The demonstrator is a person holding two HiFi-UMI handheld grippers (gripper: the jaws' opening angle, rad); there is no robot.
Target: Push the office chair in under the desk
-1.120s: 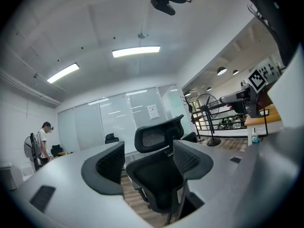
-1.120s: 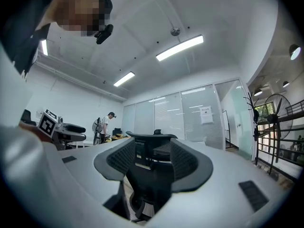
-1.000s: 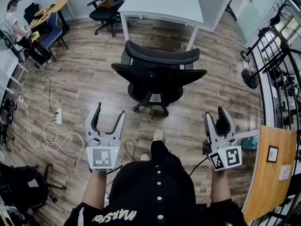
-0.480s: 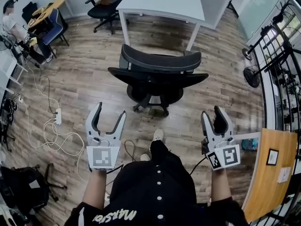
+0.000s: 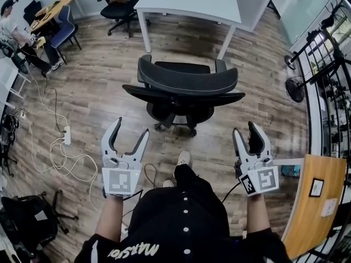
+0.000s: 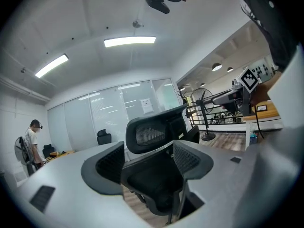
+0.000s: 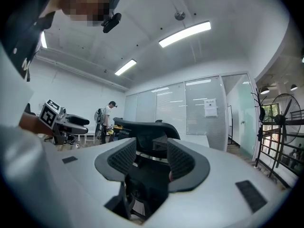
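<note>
A black mesh office chair (image 5: 184, 89) stands on the wood floor with its back towards me, in front of the white desk (image 5: 189, 1) at the top of the head view. My left gripper (image 5: 129, 137) is open and empty, a short way below and left of the chair. My right gripper (image 5: 251, 137) is also open and empty, below and right of it. Neither touches the chair. The chair's headrest (image 6: 152, 132) shows between the left gripper's jaws in the left gripper view. In the right gripper view the chair back (image 7: 147, 139) shows between the right gripper's jaws.
A second black chair (image 5: 118, 1) stands left of the desk. A white power strip and cables (image 5: 66, 147) lie on the floor at left. A wooden table (image 5: 310, 201) and a fan (image 5: 293, 86) are at right. A person (image 5: 16, 29) sits far left.
The chair has come closer in the head view and sits lower in the frame. Both grippers have edged slightly forward towards it, the right one narrowing a little.
</note>
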